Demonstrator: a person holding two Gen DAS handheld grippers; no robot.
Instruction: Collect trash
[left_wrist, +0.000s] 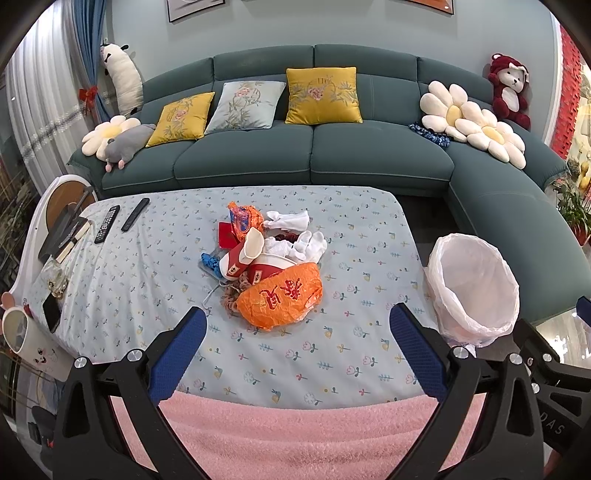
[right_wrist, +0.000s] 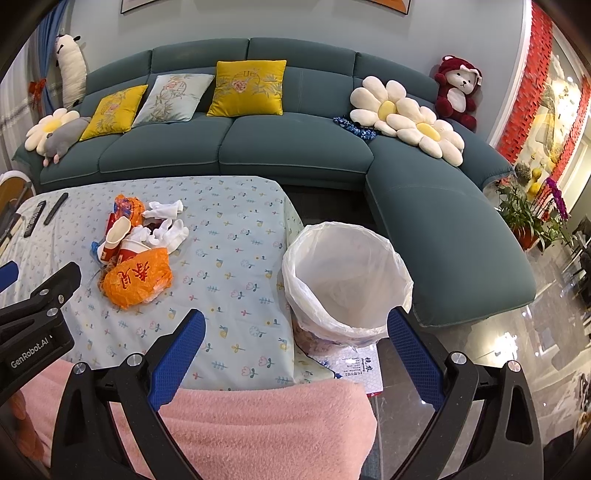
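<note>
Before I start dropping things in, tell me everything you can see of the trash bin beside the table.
The trash bin is a round, open-topped pail lined with a thin, translucent white plastic bag whose crinkled edge folds over the rim and hangs down the outside. It stands upright on the floor at the table's right edge, pressed against the hanging tablecloth, between table and sofa. Inside, only the bag shows; it looks empty. Its base sits on a printed white sheet or packet. No tongs touch it.
</note>
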